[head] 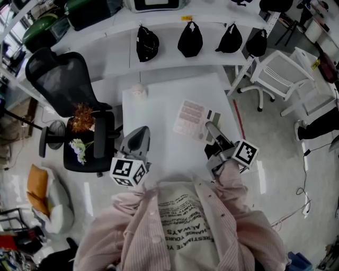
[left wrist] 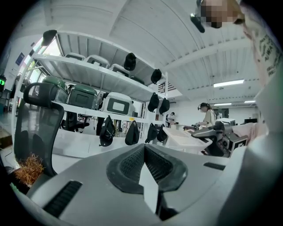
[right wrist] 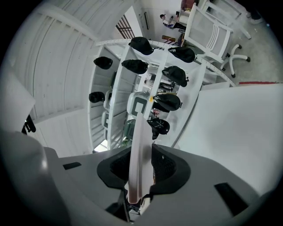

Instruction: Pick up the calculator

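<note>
Head view, calculator [head: 192,119], shirt [head: 183,227] perhaps printed "ALWAYS"

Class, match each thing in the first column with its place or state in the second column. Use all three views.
Column one:
1. calculator
2. flowers
3. caps
4. left gripper

Column two:
A. hanging under the shelf
B. shut, nothing between the jaws
C. on the black chair
D. clamped in the right gripper

Pairs: 1-D, 2-C, 3-A, 4-B
</note>
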Tool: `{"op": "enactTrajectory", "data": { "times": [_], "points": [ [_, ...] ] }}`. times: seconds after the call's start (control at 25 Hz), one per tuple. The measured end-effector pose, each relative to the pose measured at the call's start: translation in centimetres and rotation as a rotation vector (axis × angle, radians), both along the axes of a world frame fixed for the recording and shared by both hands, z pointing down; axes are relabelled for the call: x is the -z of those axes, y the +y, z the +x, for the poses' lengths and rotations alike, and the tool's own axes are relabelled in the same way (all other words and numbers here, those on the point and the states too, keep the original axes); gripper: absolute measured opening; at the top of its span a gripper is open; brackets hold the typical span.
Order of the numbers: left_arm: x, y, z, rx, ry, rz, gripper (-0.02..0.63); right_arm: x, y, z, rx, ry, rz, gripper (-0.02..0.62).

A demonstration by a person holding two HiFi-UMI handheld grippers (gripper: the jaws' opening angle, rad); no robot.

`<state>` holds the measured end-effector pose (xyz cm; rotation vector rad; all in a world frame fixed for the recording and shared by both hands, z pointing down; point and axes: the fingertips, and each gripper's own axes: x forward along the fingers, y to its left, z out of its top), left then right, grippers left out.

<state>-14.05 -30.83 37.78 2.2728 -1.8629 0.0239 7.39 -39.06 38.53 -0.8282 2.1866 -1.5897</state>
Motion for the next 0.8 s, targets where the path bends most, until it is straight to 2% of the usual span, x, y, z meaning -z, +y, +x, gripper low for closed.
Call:
{"op": "enactTrajectory", "data": {
  "times": [0.8],
  "points": [
    [-0.56, -0.24, 0.03, -0.005, 0.003, -0.019, 0.002, -0.34, -0.13, 0.24, -0.015, 0.000, -0.022, 0.089]
  ]
}}
